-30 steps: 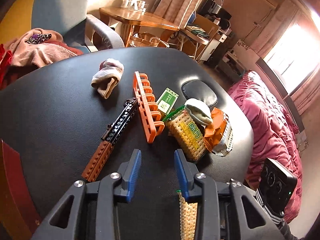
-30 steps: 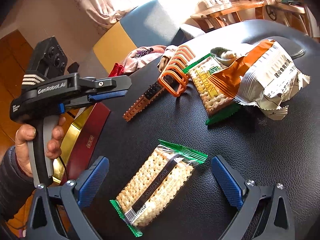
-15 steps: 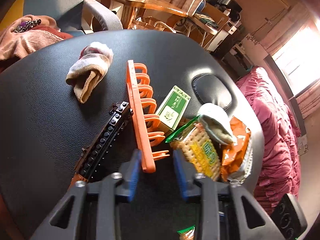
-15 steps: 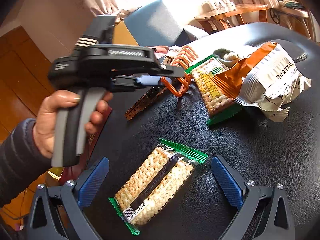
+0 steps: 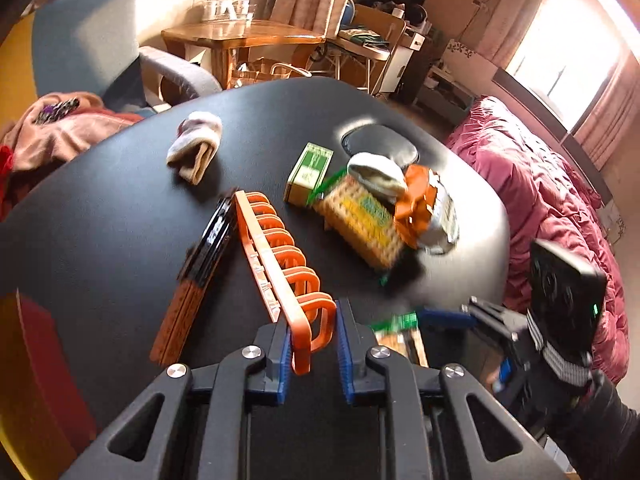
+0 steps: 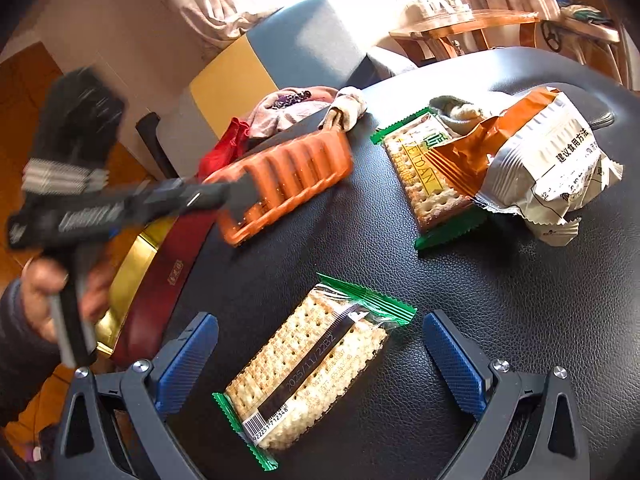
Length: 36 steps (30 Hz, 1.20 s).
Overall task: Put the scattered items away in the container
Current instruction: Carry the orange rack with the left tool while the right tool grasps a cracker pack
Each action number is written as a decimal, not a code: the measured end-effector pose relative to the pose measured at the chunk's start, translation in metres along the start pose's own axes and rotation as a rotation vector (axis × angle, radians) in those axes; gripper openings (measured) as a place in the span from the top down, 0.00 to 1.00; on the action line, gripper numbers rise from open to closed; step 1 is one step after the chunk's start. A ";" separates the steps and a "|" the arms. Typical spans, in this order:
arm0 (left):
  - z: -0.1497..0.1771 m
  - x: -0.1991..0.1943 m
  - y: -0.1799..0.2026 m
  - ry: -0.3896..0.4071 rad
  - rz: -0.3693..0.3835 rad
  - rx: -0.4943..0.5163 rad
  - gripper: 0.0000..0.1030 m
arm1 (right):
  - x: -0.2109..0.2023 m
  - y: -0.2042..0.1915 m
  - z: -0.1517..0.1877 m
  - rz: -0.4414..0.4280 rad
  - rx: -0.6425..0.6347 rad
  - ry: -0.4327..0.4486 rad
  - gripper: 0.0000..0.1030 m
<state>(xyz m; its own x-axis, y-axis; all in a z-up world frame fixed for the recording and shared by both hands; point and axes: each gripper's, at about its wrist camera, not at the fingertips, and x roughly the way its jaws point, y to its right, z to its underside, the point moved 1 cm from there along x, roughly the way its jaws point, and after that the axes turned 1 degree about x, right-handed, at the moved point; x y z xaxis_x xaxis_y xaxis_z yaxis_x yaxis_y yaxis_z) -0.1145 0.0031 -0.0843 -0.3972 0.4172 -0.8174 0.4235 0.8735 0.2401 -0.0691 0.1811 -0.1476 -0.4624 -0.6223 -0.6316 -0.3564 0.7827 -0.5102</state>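
My left gripper point(image 5: 312, 344) is shut on the near end of an orange plastic rack point(image 5: 280, 252), which is lifted off the black table point(image 5: 100, 220); it also shows in the right wrist view point(image 6: 280, 176), blurred. My right gripper point(image 6: 320, 360) is open, its fingers on either side of a cracker pack point(image 6: 312, 368) lying on the table. A red and gold box point(image 6: 160, 264) sits at the table's left edge.
A brick strip point(image 5: 200, 264), a rolled sock point(image 5: 196, 144), a green box point(image 5: 310, 172), a second cracker pack point(image 5: 360, 220), an orange and silver snack bag point(image 6: 532, 168) and another sock point(image 5: 376, 174) lie on the table. Chair and clothes behind.
My left gripper moved forward, closed on the orange rack's end and lifted it toward the left. My right gripper stayed open over the cracker pack.
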 end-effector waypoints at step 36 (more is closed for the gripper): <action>0.104 -0.028 -0.023 0.075 -0.007 -0.533 0.58 | -0.021 -0.036 0.007 0.277 -0.041 -0.078 0.00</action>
<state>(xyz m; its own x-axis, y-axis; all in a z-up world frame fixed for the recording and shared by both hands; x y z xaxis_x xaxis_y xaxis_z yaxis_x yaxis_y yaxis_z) -0.0287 -0.0548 -0.1219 -0.4639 0.4104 -0.7851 -0.0442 0.8744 0.4831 -0.0404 0.1664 -0.1201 -0.4839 -0.3824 -0.7872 -0.2584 0.9218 -0.2890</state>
